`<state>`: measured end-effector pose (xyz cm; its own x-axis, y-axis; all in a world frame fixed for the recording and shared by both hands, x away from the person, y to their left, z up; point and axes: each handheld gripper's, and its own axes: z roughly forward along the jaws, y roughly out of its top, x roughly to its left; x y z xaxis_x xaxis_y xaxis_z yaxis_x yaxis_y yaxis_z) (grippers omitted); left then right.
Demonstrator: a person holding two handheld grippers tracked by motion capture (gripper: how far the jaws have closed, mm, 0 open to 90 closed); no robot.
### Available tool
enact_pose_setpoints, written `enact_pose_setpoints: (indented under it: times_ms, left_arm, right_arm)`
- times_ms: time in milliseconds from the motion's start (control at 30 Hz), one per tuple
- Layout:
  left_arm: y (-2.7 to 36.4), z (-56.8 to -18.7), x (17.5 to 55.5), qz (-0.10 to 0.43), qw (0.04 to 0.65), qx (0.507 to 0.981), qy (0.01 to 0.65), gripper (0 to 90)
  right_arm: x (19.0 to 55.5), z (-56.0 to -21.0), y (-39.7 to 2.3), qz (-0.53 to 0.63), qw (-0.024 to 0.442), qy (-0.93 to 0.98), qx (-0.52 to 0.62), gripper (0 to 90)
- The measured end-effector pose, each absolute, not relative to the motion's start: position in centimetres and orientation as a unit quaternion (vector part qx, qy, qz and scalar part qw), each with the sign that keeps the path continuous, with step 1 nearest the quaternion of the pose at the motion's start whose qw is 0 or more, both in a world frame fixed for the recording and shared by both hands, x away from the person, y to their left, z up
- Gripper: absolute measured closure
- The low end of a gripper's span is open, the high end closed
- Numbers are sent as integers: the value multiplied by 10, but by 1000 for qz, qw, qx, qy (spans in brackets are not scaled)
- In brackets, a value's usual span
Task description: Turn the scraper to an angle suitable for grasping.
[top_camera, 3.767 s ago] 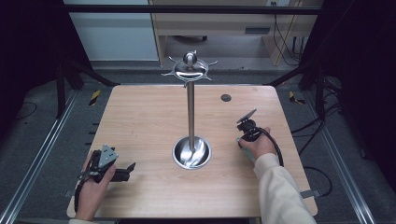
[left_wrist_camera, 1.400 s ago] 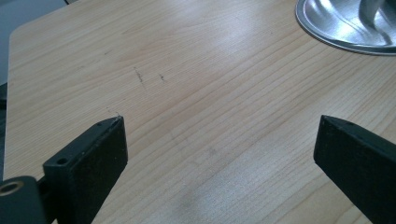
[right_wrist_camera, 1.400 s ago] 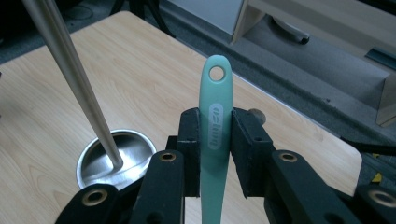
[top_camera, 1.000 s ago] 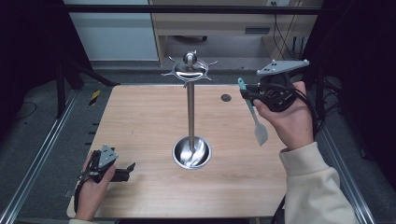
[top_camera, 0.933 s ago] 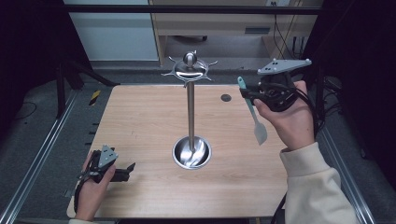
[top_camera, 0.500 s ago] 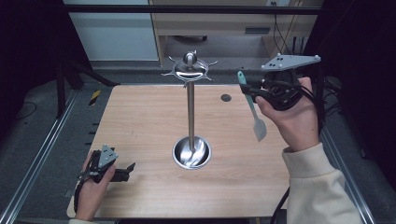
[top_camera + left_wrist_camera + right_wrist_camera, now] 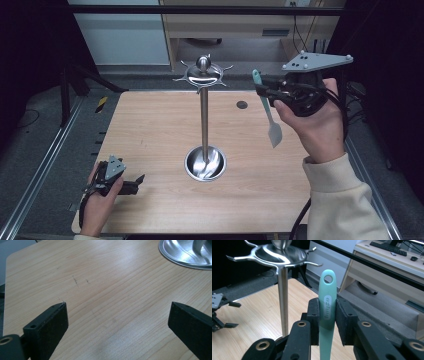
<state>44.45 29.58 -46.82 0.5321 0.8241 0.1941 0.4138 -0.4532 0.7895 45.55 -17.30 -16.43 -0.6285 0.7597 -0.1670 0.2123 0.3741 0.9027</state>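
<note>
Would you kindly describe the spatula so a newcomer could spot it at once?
Start at the tall steel hook stand in the middle of the wooden table. To its right, the right gripper clamps the spatula in the air. It is mint green, with a hanging hole in its handle and a pale blade pointing down.

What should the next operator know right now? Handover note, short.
Right claw: shut on the teal spatula near its hanging-hole end, held in the air, blade down, right of the rack.
Left claw: open, holding nothing, low over the table at its front left.
Steel rack: mid-table, hooks bare.
Done: spatula lifted.
Left, probably: hang it by its hole on a hook.
</note>
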Motion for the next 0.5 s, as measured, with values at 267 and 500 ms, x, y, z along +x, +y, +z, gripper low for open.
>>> enact_pose_setpoints:
  times_ms: [267, 500]
  left_arm:
    - [296, -468, 445, 292, 353, 800, 387, 27]
    - [296, -468, 444, 292, 353, 800, 387, 27]
  right_arm:
    - [450, -157, -171, 475, 296, 771, 303, 741]
    - [441, -153, -168, 487, 300, 767, 291, 741]
